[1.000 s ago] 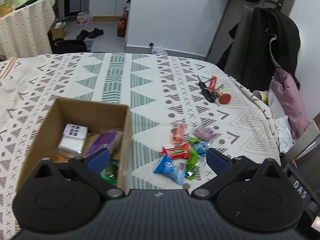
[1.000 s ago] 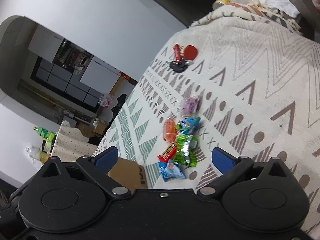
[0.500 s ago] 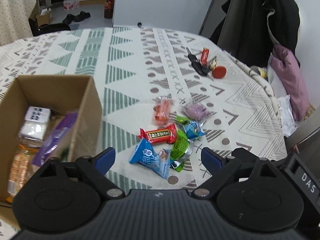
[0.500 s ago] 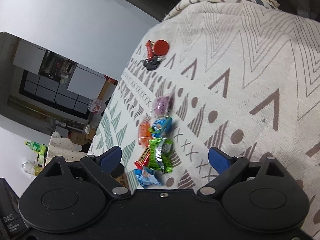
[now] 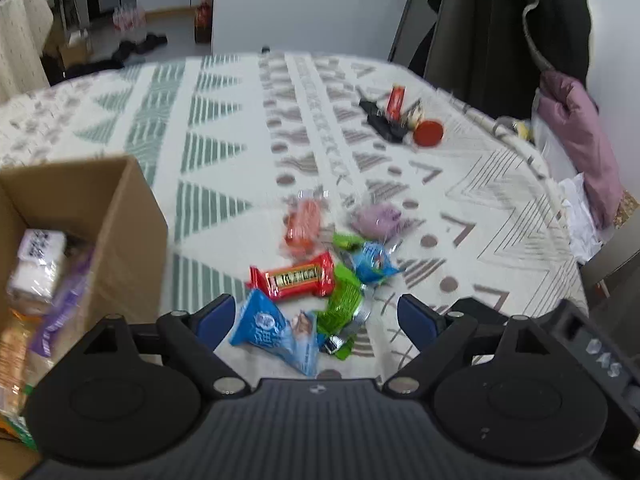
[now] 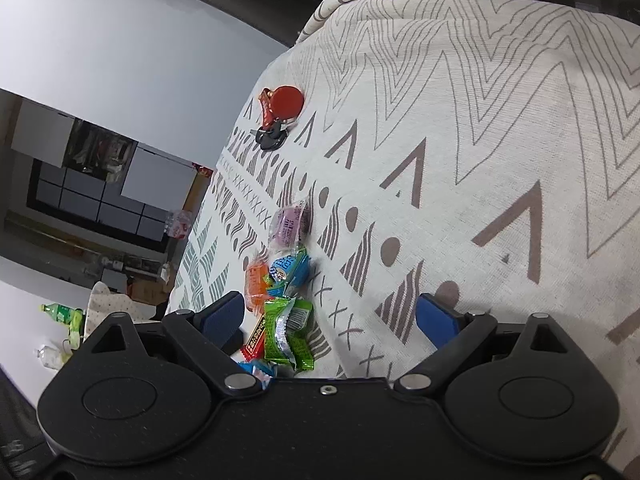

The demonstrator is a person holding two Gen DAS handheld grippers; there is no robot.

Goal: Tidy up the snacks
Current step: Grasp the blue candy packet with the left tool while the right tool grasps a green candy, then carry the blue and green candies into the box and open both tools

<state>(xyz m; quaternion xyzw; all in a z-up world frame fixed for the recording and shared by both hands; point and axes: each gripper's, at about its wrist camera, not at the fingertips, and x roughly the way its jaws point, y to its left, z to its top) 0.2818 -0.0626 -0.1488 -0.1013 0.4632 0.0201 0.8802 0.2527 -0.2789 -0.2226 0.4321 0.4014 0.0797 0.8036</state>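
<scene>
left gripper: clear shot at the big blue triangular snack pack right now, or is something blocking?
Probably yes. The left gripper is open, and the blue triangular snack pack lies on the tablecloth between its fingers. Only the green wrapper crowds the pack's right edge and might get pinched too; the cardboard box stands clear to the left.

Swung rightward off the cardboard box over one second, left tool now wide open astride the snack pile, blue packet and green packet between its fingers. Box pushed to the frame's left edge. Right tool brought lower and closer along the patterned surface, snacks now partly under its left finger.
</scene>
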